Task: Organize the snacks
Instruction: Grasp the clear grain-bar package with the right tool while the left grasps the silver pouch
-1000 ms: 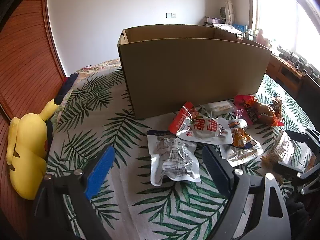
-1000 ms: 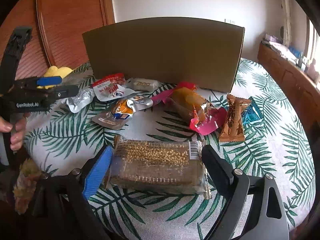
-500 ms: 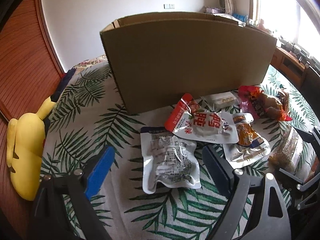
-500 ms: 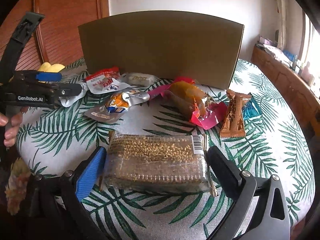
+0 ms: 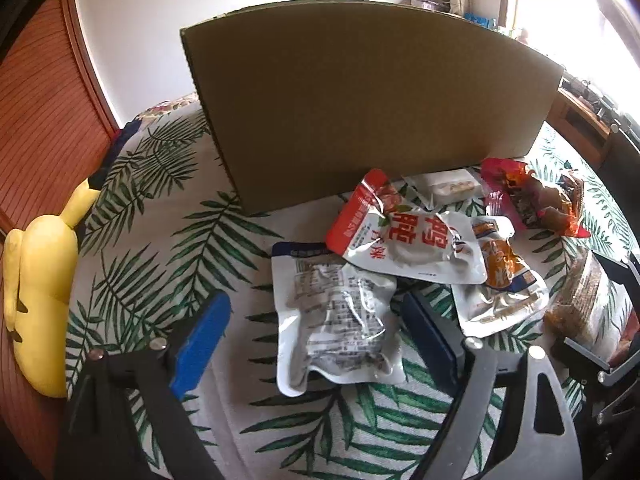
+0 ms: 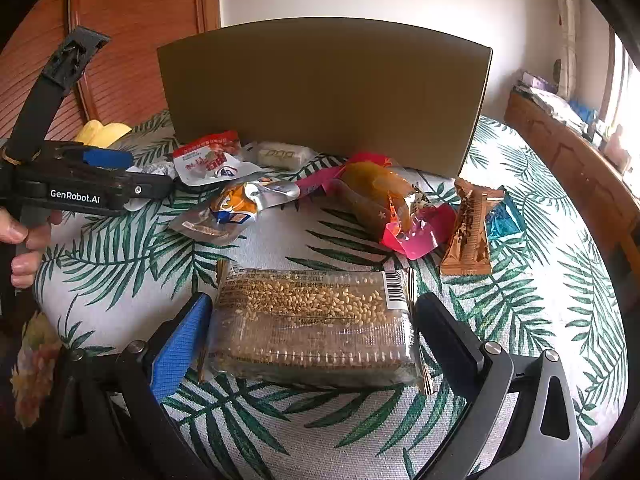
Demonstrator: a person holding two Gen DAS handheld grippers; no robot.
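On the desk (image 6: 520, 320): a leaf-print cloth covers it, with snack packets scattered in front of a tall cardboard box (image 5: 372, 100)
Left gripper (image 5: 316, 332): jaws wide, having just closed a little; they straddle a silver pouch (image 5: 336, 316) lying flat on the cloth, and the pads do not press it
Right gripper (image 6: 312, 332): jaws at their widest, having just been opening; a clear-wrapped sesame cake pack (image 6: 316, 320) lies between them, the pads just beside its ends and not squeezing it
Hand (image 6: 24, 240): at the left edge of the right wrist view, fingers wrapped round the left gripper's handle
Other snacks: a red and white pouch (image 5: 404, 240) overlaps the silver pouch's far corner; an orange and silver pouch (image 5: 500, 280) sits to its right; a pink-wrapped snack (image 6: 392, 208) and a brown bar (image 6: 470, 232) lie nearer the box
Desk's far left edge: a yellow plush toy (image 5: 36, 300) hangs against a wooden wall
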